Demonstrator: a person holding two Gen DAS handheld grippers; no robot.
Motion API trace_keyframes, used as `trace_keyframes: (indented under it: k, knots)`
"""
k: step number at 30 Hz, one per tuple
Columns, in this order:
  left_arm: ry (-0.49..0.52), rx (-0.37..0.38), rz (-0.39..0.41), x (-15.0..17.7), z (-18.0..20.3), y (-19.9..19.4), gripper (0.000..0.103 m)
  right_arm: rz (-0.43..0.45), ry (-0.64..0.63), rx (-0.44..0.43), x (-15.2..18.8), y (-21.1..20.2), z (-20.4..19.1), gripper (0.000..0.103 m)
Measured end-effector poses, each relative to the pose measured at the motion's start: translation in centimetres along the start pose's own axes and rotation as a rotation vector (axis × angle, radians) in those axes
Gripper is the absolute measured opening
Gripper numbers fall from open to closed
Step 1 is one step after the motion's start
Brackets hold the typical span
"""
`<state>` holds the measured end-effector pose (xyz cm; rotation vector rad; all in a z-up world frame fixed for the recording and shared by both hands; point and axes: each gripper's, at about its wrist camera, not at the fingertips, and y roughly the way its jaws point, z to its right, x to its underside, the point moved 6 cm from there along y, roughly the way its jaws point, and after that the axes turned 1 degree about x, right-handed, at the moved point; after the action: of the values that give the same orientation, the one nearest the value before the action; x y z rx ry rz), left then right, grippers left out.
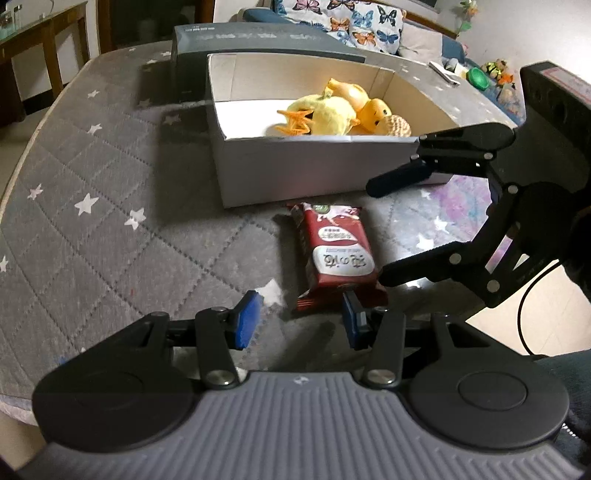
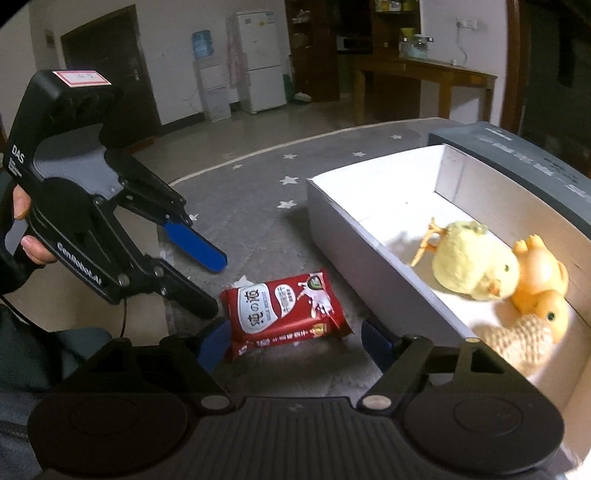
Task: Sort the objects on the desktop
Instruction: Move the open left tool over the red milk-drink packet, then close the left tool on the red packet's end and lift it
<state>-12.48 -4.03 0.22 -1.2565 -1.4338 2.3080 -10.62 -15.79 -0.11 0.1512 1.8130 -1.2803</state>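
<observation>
A red snack packet (image 1: 334, 254) lies flat on the grey star-patterned mat, just in front of an open white box (image 1: 314, 170). It also shows in the right wrist view (image 2: 284, 314). The box (image 2: 369, 254) holds a yellow plush chick (image 2: 476, 262), an orange rubber duck (image 2: 539, 280) and a knitted piece (image 2: 517, 338). My left gripper (image 1: 301, 319) is open, its right pad at the packet's near end. My right gripper (image 2: 295, 343) is open and low, its jaws on either side of the packet. It reaches in from the right in the left wrist view (image 1: 376, 229).
A dark grey box lid (image 1: 258, 40) lies behind the box. The mat (image 1: 92, 206) covers a round table whose edge curves on the left. A sofa with butterfly cushions (image 1: 354, 22) and small toys (image 1: 495, 74) are beyond.
</observation>
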Motion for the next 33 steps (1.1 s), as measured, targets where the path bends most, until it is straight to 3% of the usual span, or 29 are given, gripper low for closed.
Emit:
trace_keyframes:
  k: [28,33]
  knots:
    - [-0.042,-0.070,0.009,-1.5,-2.9,1.0,0.048,-0.015,-0.041,-0.040,1.3,1.0,-2.1,0.087]
    - [-0.065,-0.040,0.015,-1.3,-2.6,0.1,0.048,-0.004,-0.015,-0.001,1.7,0.4,-1.5,0.086]
